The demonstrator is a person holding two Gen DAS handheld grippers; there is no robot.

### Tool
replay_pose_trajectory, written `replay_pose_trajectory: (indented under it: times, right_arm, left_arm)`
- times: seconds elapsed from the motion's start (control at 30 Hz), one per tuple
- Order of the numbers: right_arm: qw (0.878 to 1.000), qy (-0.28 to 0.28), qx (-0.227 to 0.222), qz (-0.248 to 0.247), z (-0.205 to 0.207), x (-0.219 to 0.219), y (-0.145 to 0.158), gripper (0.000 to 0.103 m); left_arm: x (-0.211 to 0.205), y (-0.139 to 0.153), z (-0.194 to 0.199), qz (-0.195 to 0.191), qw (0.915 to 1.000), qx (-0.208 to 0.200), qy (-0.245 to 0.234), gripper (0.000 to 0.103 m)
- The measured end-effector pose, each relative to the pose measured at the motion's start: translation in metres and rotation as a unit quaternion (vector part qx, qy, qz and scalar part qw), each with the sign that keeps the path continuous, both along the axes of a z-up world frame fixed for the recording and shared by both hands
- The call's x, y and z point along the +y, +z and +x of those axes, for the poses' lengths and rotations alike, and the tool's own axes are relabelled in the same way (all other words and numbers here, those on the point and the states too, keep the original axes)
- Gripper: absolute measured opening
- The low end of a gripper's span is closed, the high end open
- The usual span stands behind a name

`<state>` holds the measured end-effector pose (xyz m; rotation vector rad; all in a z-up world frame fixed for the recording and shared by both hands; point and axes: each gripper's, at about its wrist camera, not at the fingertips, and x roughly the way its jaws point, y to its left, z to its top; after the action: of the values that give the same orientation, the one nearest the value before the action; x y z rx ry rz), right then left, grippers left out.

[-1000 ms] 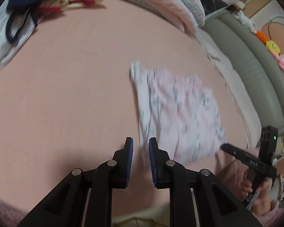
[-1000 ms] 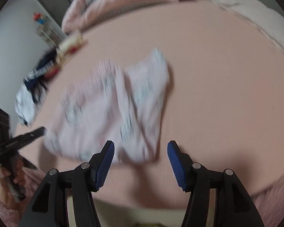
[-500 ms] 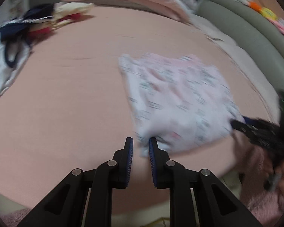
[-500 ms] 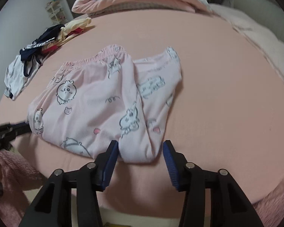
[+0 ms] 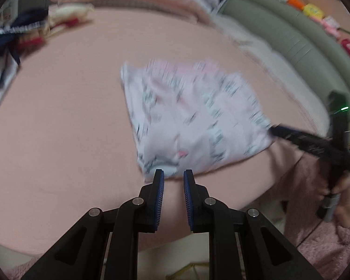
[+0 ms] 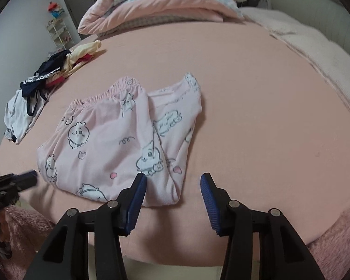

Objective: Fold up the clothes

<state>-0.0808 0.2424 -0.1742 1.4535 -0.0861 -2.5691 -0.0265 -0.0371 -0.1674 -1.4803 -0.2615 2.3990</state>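
The pale pink cartoon-print cotton pyjama trousers (image 6: pixel 119 144) lie folded on the pink-sheeted bed (image 6: pixel 256 107), sharp from the right wrist, smeared from the left. The right gripper (image 6: pixel 172 179) hovers with fingers apart and empty over their near edge. Only the left view shows the grey padded headboard (image 5: pixel 291 46); the left gripper (image 5: pixel 173 175), fingers narrowly parted, holds nothing.

L & R wrist cams, each above its claw, look down obliquely, close, over the pink-sheeted bed (image 6: pixel 256 88); both share folded pink cartoon-print cotton pyjama trousers (image 5: pixel 193 121) (image 6: pixel 109 144).
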Motion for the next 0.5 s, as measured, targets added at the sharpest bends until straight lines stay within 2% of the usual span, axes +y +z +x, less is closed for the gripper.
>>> replay_pose_trajectory:
  times: [0.03,0.13,0.27,0.3,0.33,0.37,0.5]
  right_arm:
    - [1.0,0.001,-0.005,-0.001,0.001,0.001,-0.003,0.048]
    - [1.0,0.003,-0.025,-0.004,0.002,0.002,-0.01,0.048]
    - [0.998,0.018,-0.046,-0.043,0.001,-0.001,-0.016,0.047]
    - [0.997,0.028,-0.045,-0.05,0.0,-0.006,-0.016,0.044]
    - [0.997,0.04,-0.042,-0.049,-0.001,-0.013,-0.015,0.032]
    - [0.997,0.053,-0.04,-0.046,-0.003,-0.02,-0.014,0.016]
    - [0.997,0.079,-0.005,0.013,0.0,-0.041,-0.007,0.011]
  left_arm:
    - [0.0,-0.005,-0.002,-0.003,1.0,-0.008,-0.001,0.015]
    - [0.005,0.001,-0.003,0.004,0.9998,0.014,-0.01,0.015]
    - [0.013,0.007,-0.002,-0.008,0.9991,0.037,-0.017,0.015]
    - [0.016,0.008,-0.002,-0.012,0.9988,0.042,-0.02,0.015]
    - [0.019,0.008,-0.003,-0.016,0.9985,0.046,-0.025,0.014]
    - [0.023,0.008,-0.003,-0.021,0.9981,0.05,-0.029,0.006]
    - [0.025,0.012,-0.002,-0.049,0.9968,0.06,-0.018,0.002]
